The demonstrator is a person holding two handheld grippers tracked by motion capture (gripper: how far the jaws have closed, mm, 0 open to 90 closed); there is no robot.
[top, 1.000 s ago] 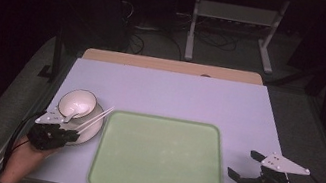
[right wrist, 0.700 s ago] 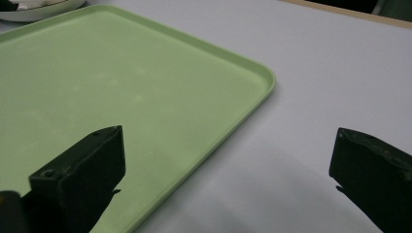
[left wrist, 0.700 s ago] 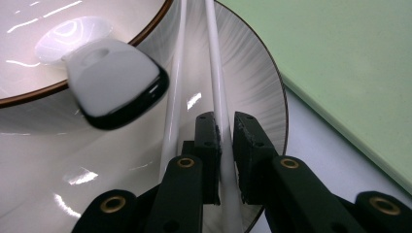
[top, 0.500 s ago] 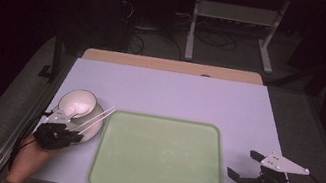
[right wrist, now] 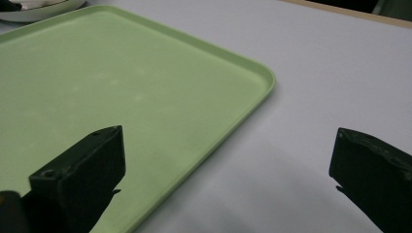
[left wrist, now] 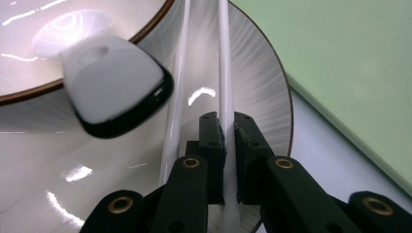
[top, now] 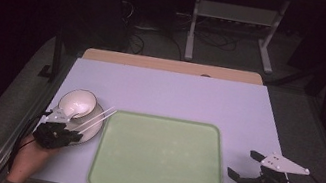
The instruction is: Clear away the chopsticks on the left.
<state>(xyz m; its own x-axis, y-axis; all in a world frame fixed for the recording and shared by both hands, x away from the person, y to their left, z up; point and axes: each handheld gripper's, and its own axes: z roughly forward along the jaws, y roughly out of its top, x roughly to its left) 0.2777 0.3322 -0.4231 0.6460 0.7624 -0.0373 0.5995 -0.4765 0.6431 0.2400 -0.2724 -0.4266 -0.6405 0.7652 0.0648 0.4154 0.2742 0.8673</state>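
Observation:
A white bowl (top: 76,103) sits on a white plate (top: 90,134) at the table's left, with two white chopsticks (top: 98,116) lying across the plate. My left gripper (top: 65,130) is at the plate's near side. In the left gripper view its jaws have just been closing, and my left gripper (left wrist: 228,127) is shut on the right-hand chopstick (left wrist: 224,73). The other chopstick (left wrist: 177,97) lies free beside it. A white spoon with a dark rim (left wrist: 114,82) rests against the bowl (left wrist: 29,58). My right gripper (top: 242,164) stands open and holds nothing, right of the green tray (top: 159,157).
The green tray (right wrist: 121,87) lies in the middle of the pale table top, with its right rim just left of my right gripper (right wrist: 228,145). A wooden strip (top: 170,65) runs along the table's far edge. Dark floor, cables and a metal stand lie beyond.

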